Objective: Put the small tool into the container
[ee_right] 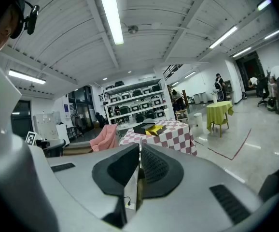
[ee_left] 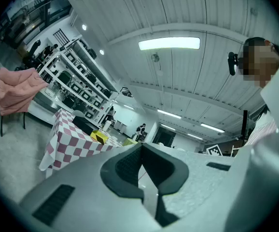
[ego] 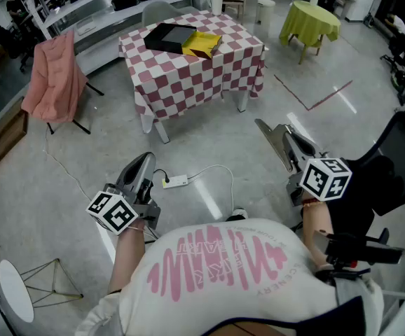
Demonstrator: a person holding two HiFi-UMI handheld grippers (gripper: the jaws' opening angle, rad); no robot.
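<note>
Our left gripper is level in front of us, its dark pads pressed together with nothing between them. Over to the right gripper: it tips slightly downward and its jaws are closed too, and empty. Both point toward the checkered table, which stands well away from them across the grey floor.

On the floor between us and the table lies a white power strip with its cable looping off. On the table, toward its far side, sits the black container, with a yellow object touching its right edge. We can't pick out the small tool at this range. A white cup stands at the table's far corner.

Left of the table a pink cloth hangs over a chair. To the table's right stands a small round table under a green cover.
</note>
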